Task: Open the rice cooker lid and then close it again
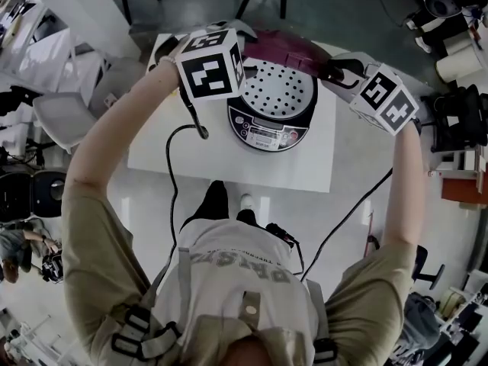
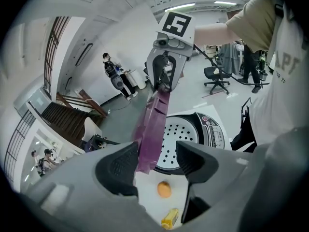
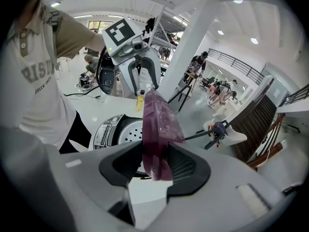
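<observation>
Standing nearly on edge, the lid (image 1: 286, 48) is sitting hinged at the far side of the rice cooker (image 1: 268, 132) on the bench (image 1: 171, 155), its width running tool to tool. Right tool (image 3: 154, 166) is clamping one rim. Left tool (image 2: 157, 161) is sitting open round the opposite rim, one pad against it, the other clear. The open pot is lying below, toward the person, so closing probably means swinging down that way.
</observation>
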`<state>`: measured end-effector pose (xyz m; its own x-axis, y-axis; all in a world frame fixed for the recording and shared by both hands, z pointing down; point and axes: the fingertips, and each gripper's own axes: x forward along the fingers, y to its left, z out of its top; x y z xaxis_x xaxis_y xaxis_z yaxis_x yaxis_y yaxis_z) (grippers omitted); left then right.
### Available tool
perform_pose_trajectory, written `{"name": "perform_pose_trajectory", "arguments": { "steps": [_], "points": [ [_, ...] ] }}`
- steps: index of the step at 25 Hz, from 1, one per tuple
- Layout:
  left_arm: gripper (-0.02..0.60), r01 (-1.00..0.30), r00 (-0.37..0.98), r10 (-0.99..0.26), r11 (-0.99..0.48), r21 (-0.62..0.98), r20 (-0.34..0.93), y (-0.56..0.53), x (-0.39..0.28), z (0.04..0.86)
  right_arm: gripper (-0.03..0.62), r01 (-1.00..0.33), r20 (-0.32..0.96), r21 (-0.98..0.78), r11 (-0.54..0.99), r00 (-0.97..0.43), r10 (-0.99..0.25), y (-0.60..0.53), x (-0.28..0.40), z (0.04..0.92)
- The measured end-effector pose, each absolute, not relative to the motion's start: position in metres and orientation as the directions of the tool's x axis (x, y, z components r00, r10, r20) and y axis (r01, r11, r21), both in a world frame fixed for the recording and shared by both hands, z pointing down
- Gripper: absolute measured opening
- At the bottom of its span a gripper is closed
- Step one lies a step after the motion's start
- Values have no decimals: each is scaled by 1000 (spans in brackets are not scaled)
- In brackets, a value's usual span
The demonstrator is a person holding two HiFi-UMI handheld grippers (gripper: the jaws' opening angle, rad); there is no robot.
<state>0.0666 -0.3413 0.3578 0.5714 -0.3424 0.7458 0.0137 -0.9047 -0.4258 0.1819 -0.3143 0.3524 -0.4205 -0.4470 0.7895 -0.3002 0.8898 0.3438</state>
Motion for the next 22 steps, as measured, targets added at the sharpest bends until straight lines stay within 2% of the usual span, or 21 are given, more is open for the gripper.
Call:
{"name": "perform_pose_trajectory", "arguments": {
  "steps": [22],
  "points": [
    [258,67,495,-215,-957,-284,842,-272,51,452,106,-253,848,251,934,-408,-338,-250,168,440]
  ]
}}
